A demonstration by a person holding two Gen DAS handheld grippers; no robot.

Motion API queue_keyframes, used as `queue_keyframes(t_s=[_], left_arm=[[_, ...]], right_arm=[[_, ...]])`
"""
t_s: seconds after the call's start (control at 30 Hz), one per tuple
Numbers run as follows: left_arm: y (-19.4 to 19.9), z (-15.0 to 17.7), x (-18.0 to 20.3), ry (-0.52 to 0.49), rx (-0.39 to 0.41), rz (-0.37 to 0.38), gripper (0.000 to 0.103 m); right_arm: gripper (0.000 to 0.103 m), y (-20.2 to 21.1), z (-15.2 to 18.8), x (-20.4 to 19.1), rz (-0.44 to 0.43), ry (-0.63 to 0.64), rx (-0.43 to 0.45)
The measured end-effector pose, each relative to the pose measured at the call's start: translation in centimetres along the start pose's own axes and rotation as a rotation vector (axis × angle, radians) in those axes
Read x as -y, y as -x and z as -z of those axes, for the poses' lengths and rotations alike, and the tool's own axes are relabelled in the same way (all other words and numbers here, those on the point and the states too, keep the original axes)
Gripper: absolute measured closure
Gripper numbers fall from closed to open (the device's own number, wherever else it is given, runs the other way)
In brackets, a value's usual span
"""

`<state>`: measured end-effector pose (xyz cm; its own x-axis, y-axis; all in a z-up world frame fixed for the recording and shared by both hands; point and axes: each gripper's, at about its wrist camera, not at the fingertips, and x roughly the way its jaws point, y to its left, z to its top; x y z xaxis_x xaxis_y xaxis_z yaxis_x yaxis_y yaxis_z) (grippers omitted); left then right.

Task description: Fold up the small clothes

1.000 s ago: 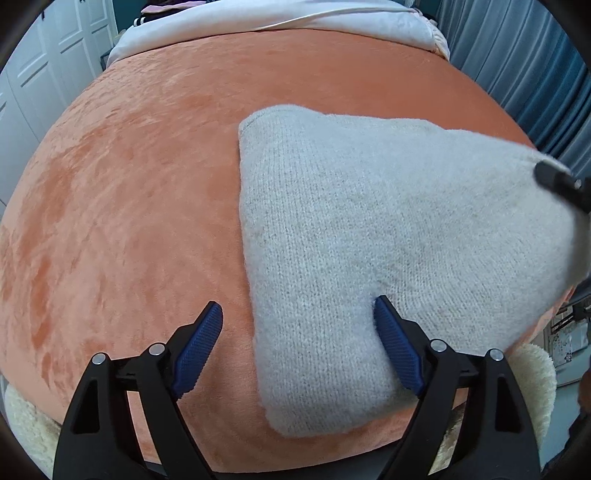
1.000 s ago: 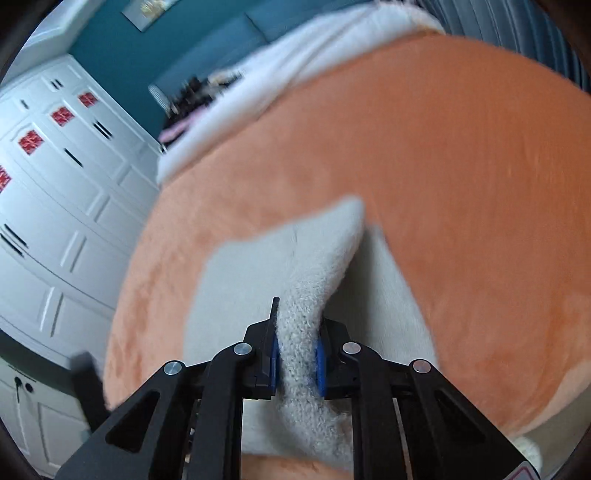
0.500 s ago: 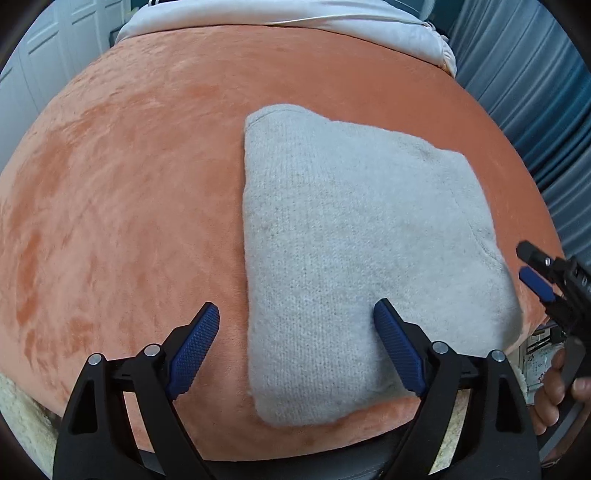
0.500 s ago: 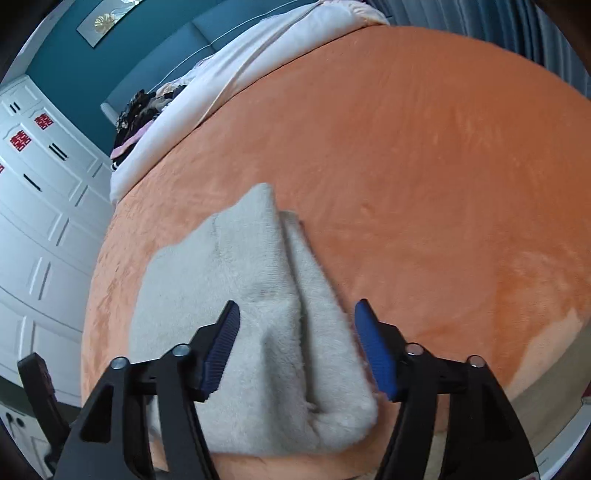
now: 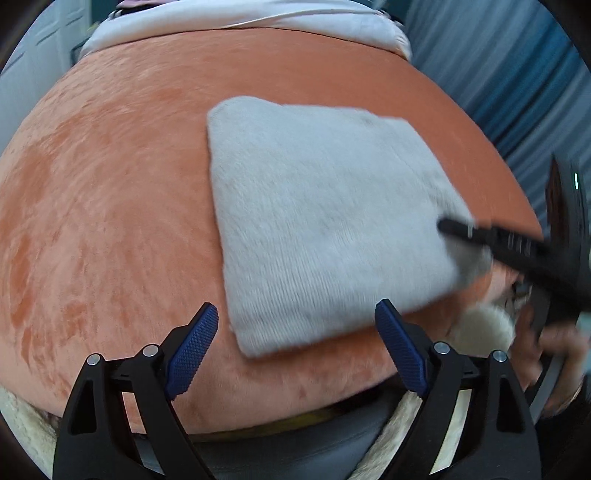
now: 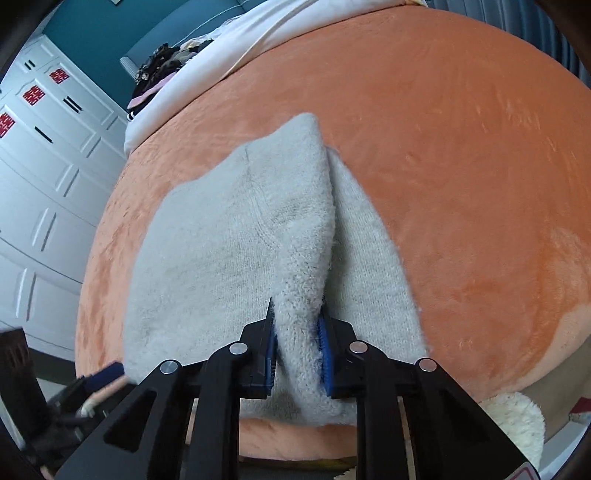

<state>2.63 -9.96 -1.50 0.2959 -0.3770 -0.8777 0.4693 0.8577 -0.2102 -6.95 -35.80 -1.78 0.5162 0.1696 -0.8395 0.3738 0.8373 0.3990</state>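
On the orange plush bed cover [image 5: 110, 206] lies a grey knitted garment [image 5: 325, 221], folded into a rough rectangle near the front edge of the bed and somewhat to the right in the left wrist view. In the right wrist view the garment [image 6: 221, 258] has a raised ridge of fuzzy fabric running along its length, with flat cloth on both sides of it. The right gripper [image 6: 297, 347] has its fingers closing on the near end of that ridge: the blue pads [image 6: 325, 350] press into the fabric from both sides, so the fold is pinched between them. From the left wrist view the same right gripper [image 5: 458, 229] reaches in from the right, its dark tip resting at the garment's right edge, blurred, with part of a hand [image 5: 554, 350] behind it. The left gripper [image 5: 295, 343] hangs above the near edge of the garment with its fingers spread wide and released; the left blue pad [image 5: 192, 347] is over the bare orange cover, the right pad over the cover just below the garment's near edge, and neither grips the cloth. Beyond the cover, at the far end of the bed, a white sheet [image 5: 240, 18] is bunched up. White panelled cupboard doors [image 6: 44, 177] stand to the left, and a blue pleated curtain [image 5: 498, 92] hangs on the right.
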Motion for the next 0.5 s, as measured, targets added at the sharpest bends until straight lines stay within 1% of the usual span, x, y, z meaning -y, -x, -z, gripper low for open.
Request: queue_keyframes(t_s=[0.03,0.07,0.1,0.17,0.2,0.27,0.3,0.33,0.37,0.4,0.43,0.47,0.5], left_arm=[[-0.5,0.6,0.4,-0.034,-0.011,-0.033,0.018],[-1.0,0.9,0.7,-0.048,-0.021,-0.061,0.018],[-1.5,1.0,0.7,-0.052,-0.026,-0.078,0.018],[-1.8,0.9,0.4,-0.032,-0.023,-0.095,0.018],[-1.8,0.7,0.1,-0.020,-0.017,-0.092,0.018],[-1.8,0.4,-0.2,-0.019,-0.016,-0.102,0.018],[-2.0,0.4,-0.4,-0.026,-0.022,-0.103,0.018],[-2.3,0.4,-0.5,-0.035,-0.030,-0.111,0.020],[-2.7,0.5,-0.6,-0.044,-0.042,-0.119,0.022],[-3.0,0.7,-0.7,-0.049,-0.053,-0.120,0.032],[-3.3,0.8,-0.9,-0.047,-0.065,-0.119,0.044],[-3.6,0.8,-1.4,-0.034,-0.077,-0.116,0.050],[-3.6,0.9,-2.1,-0.003,-0.087,-0.096,0.059]], right_arm=[[0.077,0.4,-0.1,0.2,0.016,-0.015,0.011],[0.066,1.0,0.1,0.7,0.026,-0.033,0.024],[0.049,1.9,0.2,1.2,0.043,-0.055,0.051],[0.031,3.1,0.5,2.3,0.077,-0.087,0.101],[0.026,3.4,0.8,2.8,0.094,-0.103,0.106],[0.023,2.7,1.4,4.0,0.108,-0.140,0.061],[0.022,1.8,1.7,4.6,0.094,-0.165,0.018],[0.022,0.7,2.0,5.1,0.058,-0.198,-0.031],[0.024,0.0,2.2,5.2,0.032,-0.227,-0.053],[0.042,-0.1,2.1,4.8,0.017,-0.230,-0.051],[0.059,0.1,1.6,3.5,-0.001,-0.192,-0.038],[0.085,0.5,1.0,1.6,0.021,-0.128,-0.022],[0.090,1.0,0.4,-0.6,0.036,-0.051,-0.005]])
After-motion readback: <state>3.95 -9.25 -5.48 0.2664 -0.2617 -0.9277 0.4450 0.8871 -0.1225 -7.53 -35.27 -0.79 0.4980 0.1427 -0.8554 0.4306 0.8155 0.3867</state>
